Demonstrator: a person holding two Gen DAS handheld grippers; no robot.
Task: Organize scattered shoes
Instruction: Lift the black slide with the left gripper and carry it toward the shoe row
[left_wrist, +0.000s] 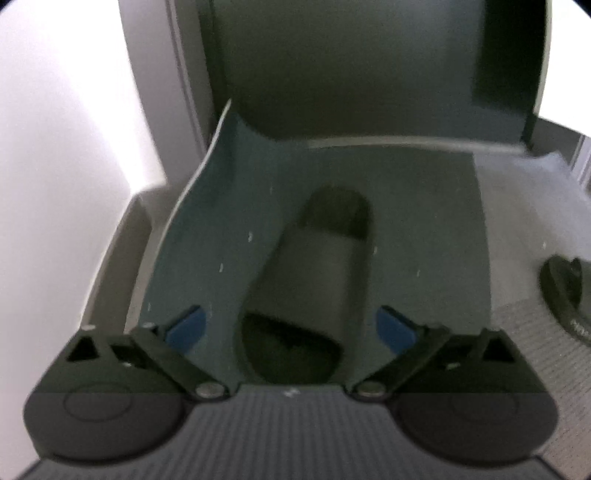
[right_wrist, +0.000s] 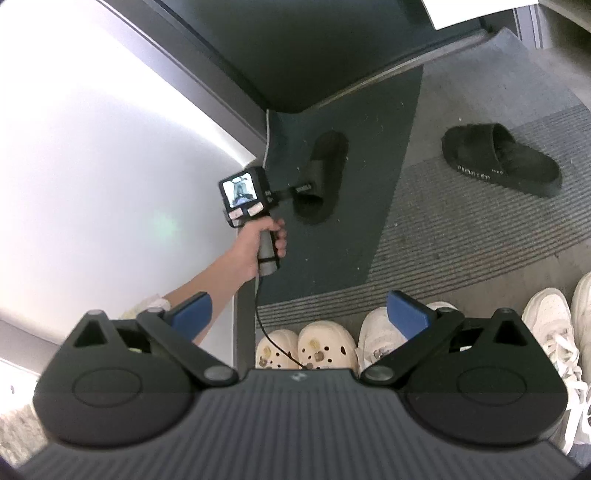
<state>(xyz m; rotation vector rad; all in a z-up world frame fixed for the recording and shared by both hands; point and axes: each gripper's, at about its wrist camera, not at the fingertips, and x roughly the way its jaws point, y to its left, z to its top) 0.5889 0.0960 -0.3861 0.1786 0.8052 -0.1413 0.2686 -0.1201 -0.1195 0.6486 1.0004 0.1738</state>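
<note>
The left gripper (left_wrist: 290, 328), jaws wide and empty, hovers over the black rubber slide sandal (left_wrist: 314, 284) lying lengthwise straight ahead on the dark green mat (left_wrist: 207, 229), nearer than the open right gripper (right_wrist: 299, 314).

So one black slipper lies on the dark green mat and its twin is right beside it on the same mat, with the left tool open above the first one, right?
Not quite. The second black slide slipper lies off the dark green mat, on the grey ribbed carpet to its right, as the right wrist view shows. The first black slide slipper does lie on the mat, and the left tool is open above it.
</note>
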